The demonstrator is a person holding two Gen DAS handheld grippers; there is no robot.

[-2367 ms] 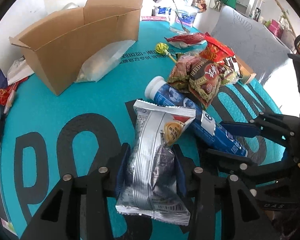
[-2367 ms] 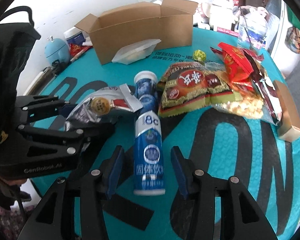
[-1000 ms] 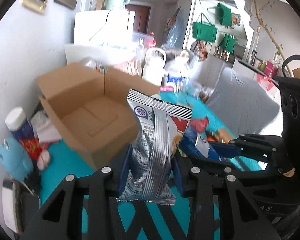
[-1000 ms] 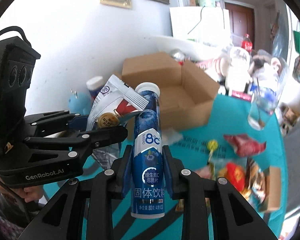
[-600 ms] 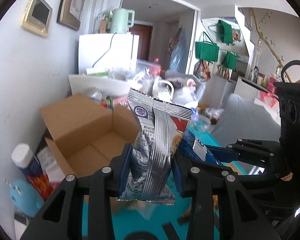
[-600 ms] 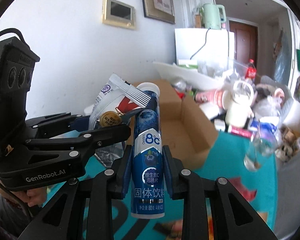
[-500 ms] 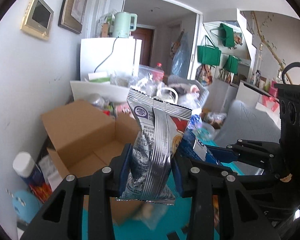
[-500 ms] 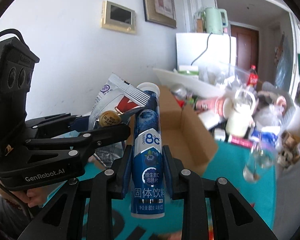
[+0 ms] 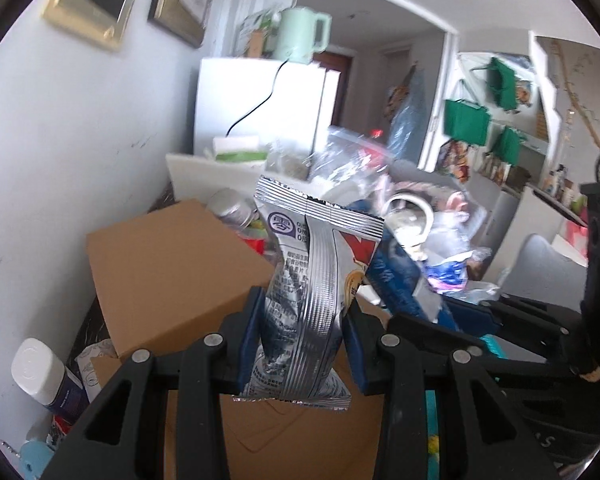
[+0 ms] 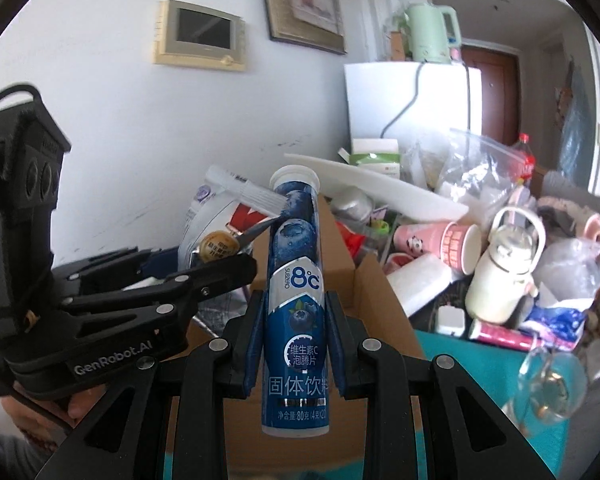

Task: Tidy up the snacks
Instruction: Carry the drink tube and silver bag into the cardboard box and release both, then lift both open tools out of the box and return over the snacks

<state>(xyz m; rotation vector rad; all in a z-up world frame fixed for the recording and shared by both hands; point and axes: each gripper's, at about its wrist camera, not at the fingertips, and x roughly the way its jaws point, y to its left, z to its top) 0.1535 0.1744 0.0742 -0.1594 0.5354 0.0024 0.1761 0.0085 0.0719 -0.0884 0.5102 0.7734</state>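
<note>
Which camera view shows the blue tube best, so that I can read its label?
The right wrist view shows it best: the blue tube stands upright between the right gripper pads, with the whole label and white cap facing the camera. In the left wrist view, only a blurred blue part shows behind the silver snack packet.

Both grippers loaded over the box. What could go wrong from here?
1. The silver foil snack packet and the blue drink-tablet tube are carried very close together, apparently touching; releasing one may nudge the other.
2. The left gripper pinches only the packet's crumpled lower half, so it may slip.
3. The open brown cardboard box borders clutter; a loose drop could miss.
</note>
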